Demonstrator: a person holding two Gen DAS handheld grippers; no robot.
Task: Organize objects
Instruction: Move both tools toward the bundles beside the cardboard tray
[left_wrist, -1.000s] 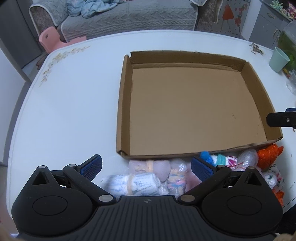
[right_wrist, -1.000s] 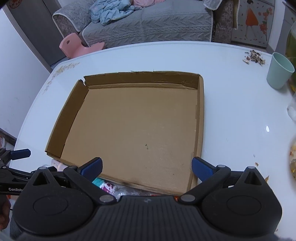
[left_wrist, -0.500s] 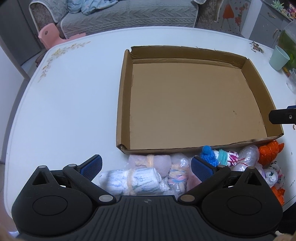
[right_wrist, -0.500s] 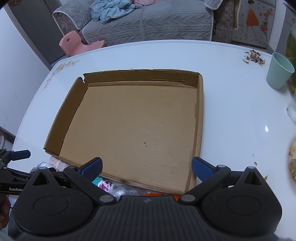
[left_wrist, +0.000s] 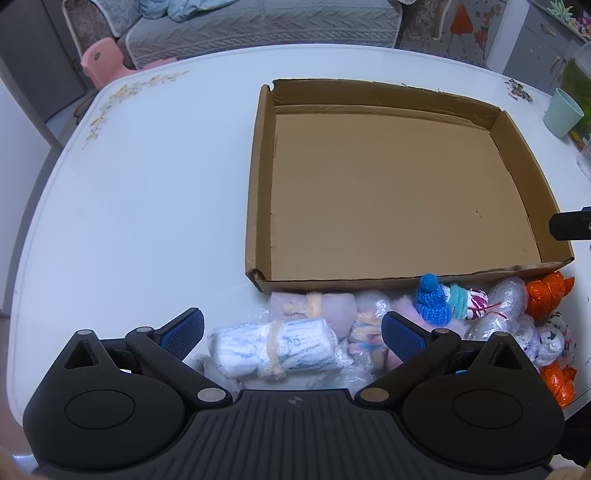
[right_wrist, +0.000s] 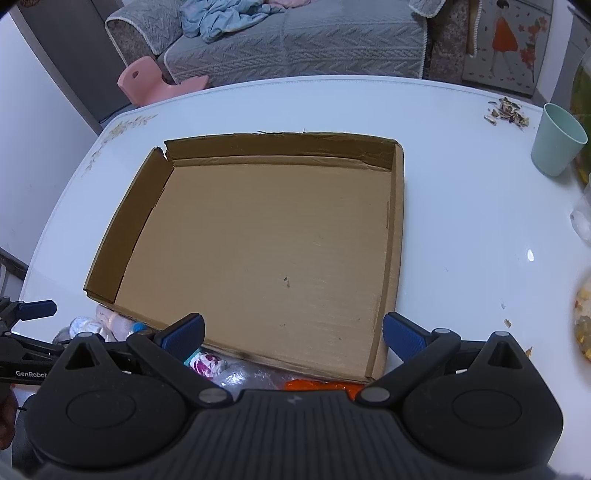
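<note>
A shallow cardboard tray (left_wrist: 260, 177) (right_wrist: 395, 229) lies on the white table with nothing inside it. Along its near wall sits a row of small bundles: a white-blue rolled cloth (left_wrist: 273, 349), a pale pink roll (left_wrist: 332, 306), a blue knitted hat on a small bundle (left_wrist: 432, 301), clear plastic wraps (left_wrist: 506, 299) and orange wrapped pieces (left_wrist: 546, 291). My left gripper (left_wrist: 291, 332) hangs open just above the white-blue roll. My right gripper (right_wrist: 293, 334) is open over the tray's near edge, with a patterned bundle (right_wrist: 207, 362) and an orange piece (right_wrist: 317, 386) below it.
A mint green cup (right_wrist: 557, 140) (left_wrist: 563, 114) stands at the table's far right beside scattered husks (right_wrist: 508, 110). A clear bag with yellow contents (right_wrist: 583, 325) lies at the right edge. Behind the table are a grey sofa (right_wrist: 295, 40) and a pink stool (right_wrist: 144, 79).
Both grippers have drawn back toward the near side and a little up; more of the row of bundles shows in front of the tray. Both stay open.
</note>
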